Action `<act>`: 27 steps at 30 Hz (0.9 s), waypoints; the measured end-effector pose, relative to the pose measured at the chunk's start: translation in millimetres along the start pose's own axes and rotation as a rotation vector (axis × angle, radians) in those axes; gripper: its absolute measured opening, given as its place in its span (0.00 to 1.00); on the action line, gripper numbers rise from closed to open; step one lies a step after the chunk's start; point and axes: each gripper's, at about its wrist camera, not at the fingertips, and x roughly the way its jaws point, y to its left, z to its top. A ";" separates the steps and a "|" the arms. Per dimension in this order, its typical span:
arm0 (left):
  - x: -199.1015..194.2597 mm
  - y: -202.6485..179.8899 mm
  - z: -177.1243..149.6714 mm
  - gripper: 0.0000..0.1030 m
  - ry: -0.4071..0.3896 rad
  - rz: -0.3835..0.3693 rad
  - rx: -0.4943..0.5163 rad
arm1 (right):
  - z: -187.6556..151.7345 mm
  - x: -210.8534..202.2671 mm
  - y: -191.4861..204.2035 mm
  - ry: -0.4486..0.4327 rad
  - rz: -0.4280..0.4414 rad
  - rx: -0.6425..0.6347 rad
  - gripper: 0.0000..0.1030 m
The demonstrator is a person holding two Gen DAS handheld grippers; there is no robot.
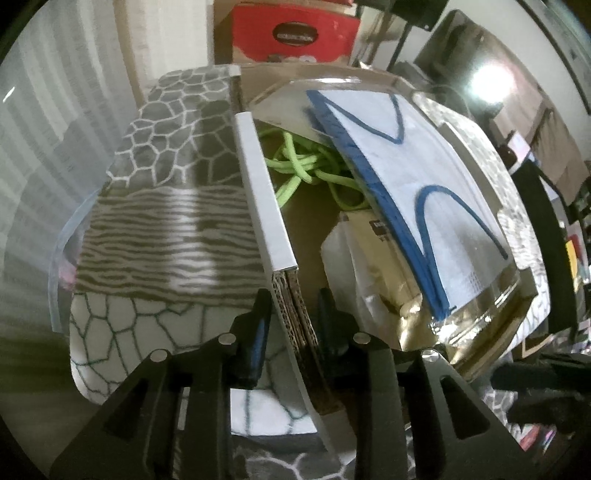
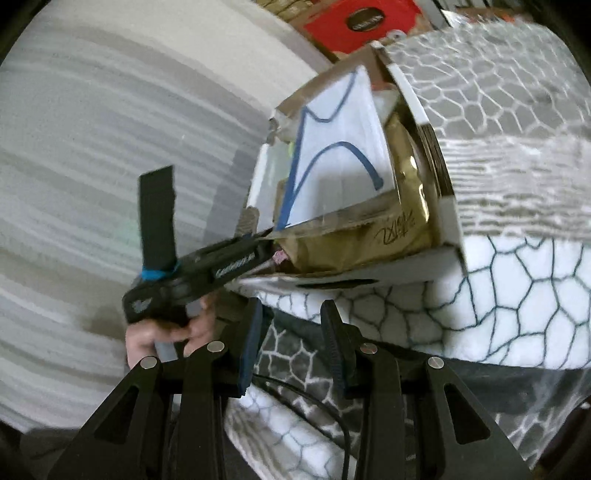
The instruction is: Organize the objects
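An open cardboard box (image 1: 258, 184) with white outer faces rests on a patterned blanket. Inside lie a clear pack of white masks with blue loops (image 1: 417, 177), a tangled green cord (image 1: 306, 166) and a gold bag (image 1: 373, 251). My left gripper (image 1: 293, 314) straddles the box's corrugated side wall, one finger on each side, pads slightly off it. In the right wrist view the box (image 2: 369, 269), mask pack (image 2: 340, 166) and gold bag (image 2: 406, 206) show, with the left gripper (image 2: 255, 245) at the box's left wall, held by a hand (image 2: 155, 336). My right gripper (image 2: 293, 325) is open and empty over the blanket.
The grey and white cell-patterned blanket (image 2: 517, 295) covers the surface under and around the box. A red carton (image 1: 295, 33) stands behind it. A black cable (image 2: 332, 413) runs under my right gripper, and clear plastic (image 2: 554, 406) lies at the lower right.
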 end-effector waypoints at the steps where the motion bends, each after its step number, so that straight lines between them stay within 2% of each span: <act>1: 0.3 -3.4 -0.3 0.24 0.001 0.000 0.004 | 1.1 0.5 -4.5 -0.013 0.004 0.027 0.33; 8: 0.9 -23.4 -5.0 0.29 0.006 -0.003 0.042 | 7.8 -2.8 -27.9 -0.097 0.036 0.165 0.33; 11: 0.6 -25.4 -6.1 0.31 0.008 -0.013 0.045 | 9.3 -4.6 -31.2 -0.134 0.002 0.177 0.30; 16: -0.9 -19.0 -2.0 0.34 0.024 -0.076 0.037 | 11.4 -10.4 -38.9 -0.175 0.016 0.209 0.30; 19: -13.2 -7.8 4.1 0.36 0.002 -0.118 0.025 | 15.3 -10.0 -33.5 -0.178 -0.009 0.187 0.30; 21: -26.1 1.0 10.4 0.44 -0.029 -0.132 0.013 | 19.3 -13.4 -31.5 -0.189 -0.039 0.171 0.30; 22: -29.7 2.6 14.8 0.46 -0.043 -0.129 0.009 | 20.6 -15.0 -31.1 -0.197 -0.054 0.164 0.27; 23: -34.4 6.8 20.2 0.51 -0.052 -0.124 0.011 | 23.3 -17.9 -29.4 -0.210 -0.077 0.149 0.21; 25: -38.0 12.3 29.0 0.53 -0.060 -0.124 0.012 | 31.1 -28.8 -26.5 -0.240 -0.131 0.114 0.12; 27: -42.5 16.3 38.7 0.51 -0.092 -0.070 0.010 | 39.7 -32.2 -30.0 -0.231 -0.156 0.097 0.12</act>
